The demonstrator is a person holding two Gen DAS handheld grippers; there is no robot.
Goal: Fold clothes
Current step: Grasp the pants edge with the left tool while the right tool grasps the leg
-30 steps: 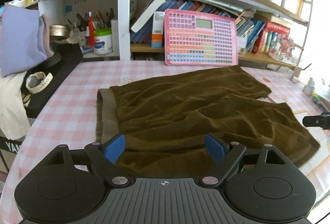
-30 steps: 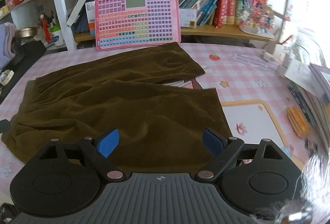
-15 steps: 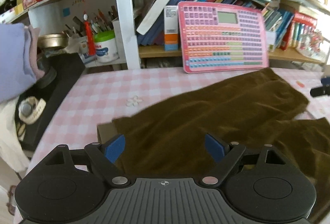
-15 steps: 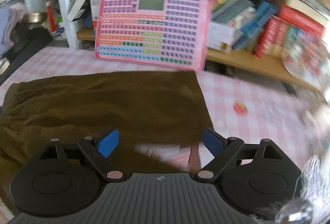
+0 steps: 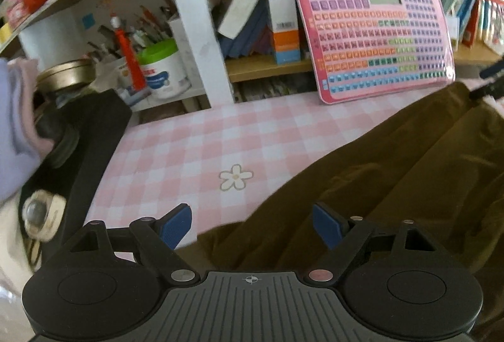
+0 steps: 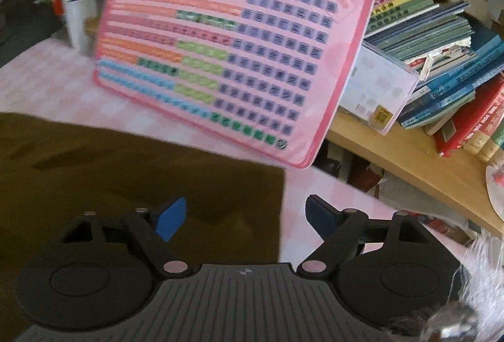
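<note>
My left gripper (image 5: 252, 225) hovers wide, jaws just narrowing a little, empty, over the corner of the brown trousers (image 5: 393, 178) on the pink checked worktop (image 5: 204, 146); left of it, only this view shows a watch (image 5: 39, 214). My right gripper (image 6: 244, 216), also wide, just narrowing and empty, straddles the trousers' (image 6: 126, 172) far hem edge, a pink keyboard toy (image 6: 233, 49) ahead, stacked books (image 6: 441, 36) to its right.

No writing is legible; the pink key-chart board (image 6: 226, 52) is too blurred.
</note>
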